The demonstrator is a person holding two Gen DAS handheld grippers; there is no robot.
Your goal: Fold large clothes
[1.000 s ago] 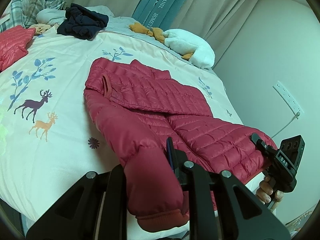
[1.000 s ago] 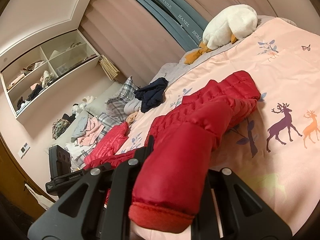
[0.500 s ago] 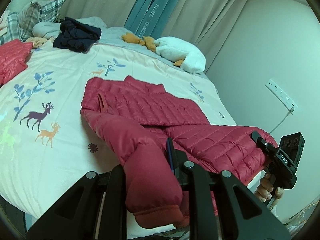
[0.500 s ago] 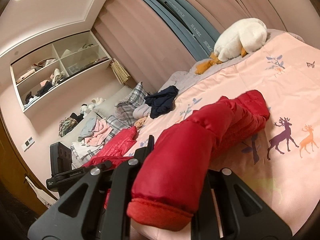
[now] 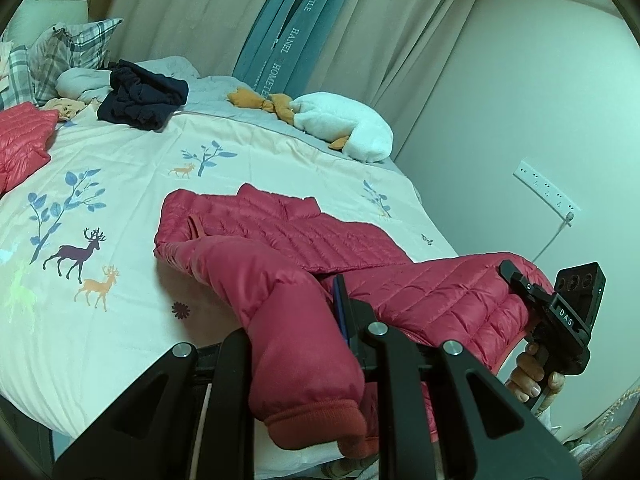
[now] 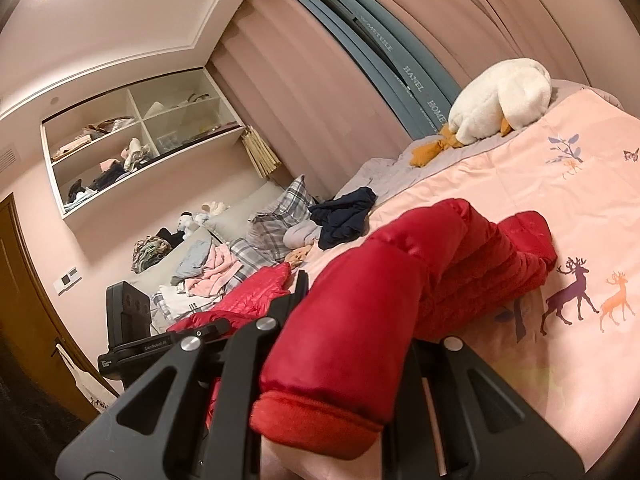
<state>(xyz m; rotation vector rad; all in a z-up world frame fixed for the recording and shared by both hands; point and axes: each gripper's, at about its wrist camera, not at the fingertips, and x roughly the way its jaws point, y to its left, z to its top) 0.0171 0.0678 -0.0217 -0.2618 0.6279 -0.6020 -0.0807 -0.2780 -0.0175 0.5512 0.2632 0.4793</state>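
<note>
A red quilted down jacket (image 5: 288, 236) lies spread on the bed, collar toward the far side. In the left wrist view my left gripper (image 5: 292, 320) is shut on one sleeve (image 5: 280, 360), whose ribbed cuff hangs toward the camera, lifted off the cover. At the right edge a hand holds my right gripper (image 5: 516, 280), shut on the other sleeve. In the right wrist view that right gripper (image 6: 352, 312) clamps the raised red sleeve (image 6: 360, 340), and the jacket body (image 6: 520, 256) trails behind it. My left gripper (image 6: 216, 326) shows low at the left.
The bed cover (image 5: 80, 200) has a deer and leaf print. A white plush goose (image 5: 344, 132), a navy garment (image 5: 144, 100), another red jacket (image 5: 24, 136) and plaid pillows (image 5: 60, 52) lie at the far side. A wall socket strip (image 5: 548, 192) sits at the right; shelves (image 6: 140, 148) hang at the left.
Both grippers have risen and drawn back with the sleeves still clamped. The sleeves now hang higher above the cover, and the jacket body has been dragged a little toward the near edge.
</note>
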